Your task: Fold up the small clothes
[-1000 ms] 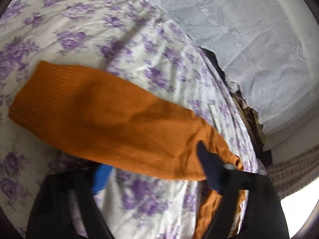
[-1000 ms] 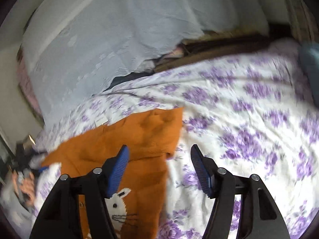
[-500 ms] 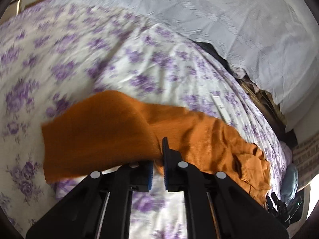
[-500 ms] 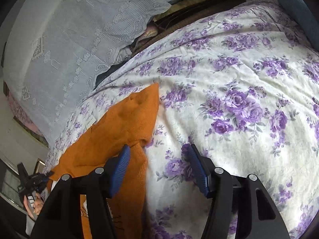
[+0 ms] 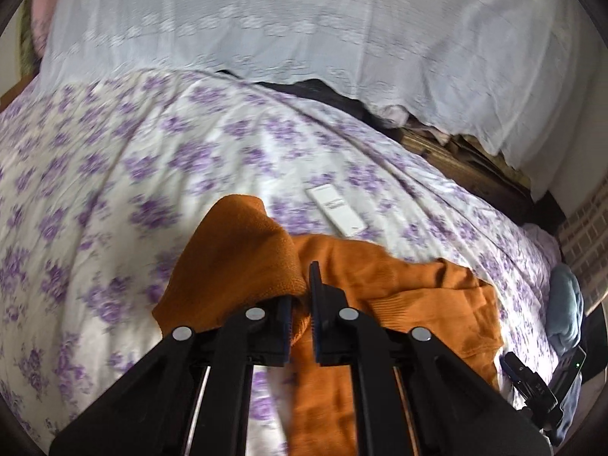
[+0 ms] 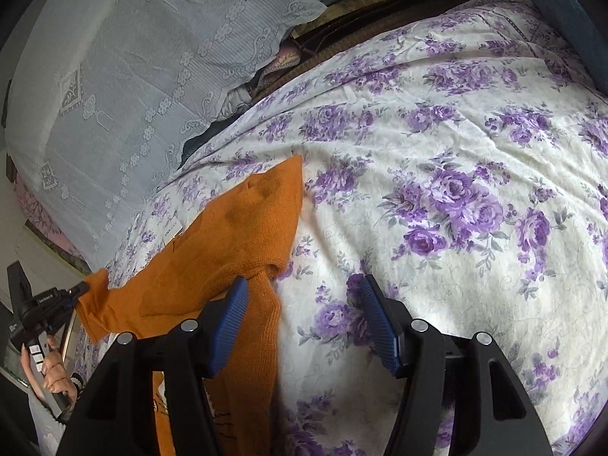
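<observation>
- The left gripper [image 5: 302, 296], black arms with blue ribbed pads, sits at lower centre of the left wrist view, its jaws pressed together and pinching a fold of the orange sweater [image 5: 399, 304].
- The pinched part is a ribbed-knit sleeve end that rises in a soft rounded hump above the pads; the rest of the garment lies rumpled toward the lower right of that frame on the bedsheet [image 5: 152, 159].
- The bedsheet is white cotton printed with purple roses, lightly creased.
- A flat white rectangular remote [image 5: 335, 209] lies on the sheet just above the sweater, at centre of the left wrist view.
- A pale lace-patterned cloth [image 5: 304, 19] drapes across the top of that frame.
- In the right wrist view the right gripper [image 6: 304, 319] is at lower centre, jaws spread with nothing between them; its left pad hovers over the sweater's edge, its right pad over bare sheet.
- There the sweater stretches from the lower left up to a pointed corner at centre frame, its fine knit dimpled.
- At the far left edge of that view a hand [image 6: 53, 372] holds the left gripper's handle.
</observation>
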Motion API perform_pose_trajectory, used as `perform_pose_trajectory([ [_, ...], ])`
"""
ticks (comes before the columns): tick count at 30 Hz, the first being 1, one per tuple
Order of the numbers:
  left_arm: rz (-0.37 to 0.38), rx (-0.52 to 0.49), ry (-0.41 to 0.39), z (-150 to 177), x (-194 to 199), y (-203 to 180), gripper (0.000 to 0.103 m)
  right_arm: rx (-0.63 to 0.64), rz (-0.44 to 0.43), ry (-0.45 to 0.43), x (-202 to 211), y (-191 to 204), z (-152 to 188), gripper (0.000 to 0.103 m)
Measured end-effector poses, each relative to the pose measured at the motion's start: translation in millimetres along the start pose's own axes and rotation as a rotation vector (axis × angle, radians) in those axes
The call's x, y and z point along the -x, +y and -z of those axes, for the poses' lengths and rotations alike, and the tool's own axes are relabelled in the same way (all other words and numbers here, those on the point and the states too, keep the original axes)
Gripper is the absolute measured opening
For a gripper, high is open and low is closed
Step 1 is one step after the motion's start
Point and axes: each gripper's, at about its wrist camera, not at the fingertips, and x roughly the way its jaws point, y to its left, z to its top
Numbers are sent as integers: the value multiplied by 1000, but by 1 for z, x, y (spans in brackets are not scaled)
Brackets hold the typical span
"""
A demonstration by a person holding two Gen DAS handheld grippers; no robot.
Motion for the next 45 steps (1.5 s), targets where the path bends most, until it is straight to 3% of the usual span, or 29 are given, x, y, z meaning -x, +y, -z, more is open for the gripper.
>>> perform_pose_trajectory([
  [10, 53, -130, 11, 4, -14, -79, 7, 11, 2, 7, -2, 1, -2, 64],
  [17, 61, -246, 34, 29, -37, -126, 7, 10, 3, 6, -2, 2, -1, 65],
  [21, 25, -322, 87, 56, -67, -147, 7, 13, 4, 6, -3, 3, -1, 65],
  [22, -2, -354, 108, 65, -78, -152, 10, 12, 4, 6, -3, 3, -1, 65],
  [24, -78, -411, 142, 84, -97, -158, 32, 12, 3, 6, -3, 3, -1, 66],
  [27, -146, -491, 102, 99, -93, -165, 59, 11, 1, 6, -3, 3, -1, 65],
  [28, -144, -513, 97, 101, -86, -166, 82, 10, -1, 7, -4, 3, -1, 65],
  [29, -128, -518, 92, 102, -80, -165, 91, 11, -1, 7, -4, 4, -1, 65],
  [31, -78, -540, 71, 105, -55, -158, 91, 11, 1, 6, -3, 4, -1, 65],
  [33, -74, -542, 41, 104, -35, -144, 93, 16, 4, 4, -3, 5, -1, 65],
  [35, -92, -501, 4, 96, -19, -123, 95, 31, 7, -5, -1, 9, -1, 65],
  [39, -163, -318, -34, 64, -12, -53, 95, 96, -1, -41, 7, 22, 0, 65],
  [41, -179, -238, -23, 53, -22, -24, 95, 158, -10, -75, 14, 38, 1, 65],
  [45, -177, -119, 85, 52, -56, 21, 95, 364, -61, -73, 20, 103, 9, 65],
])
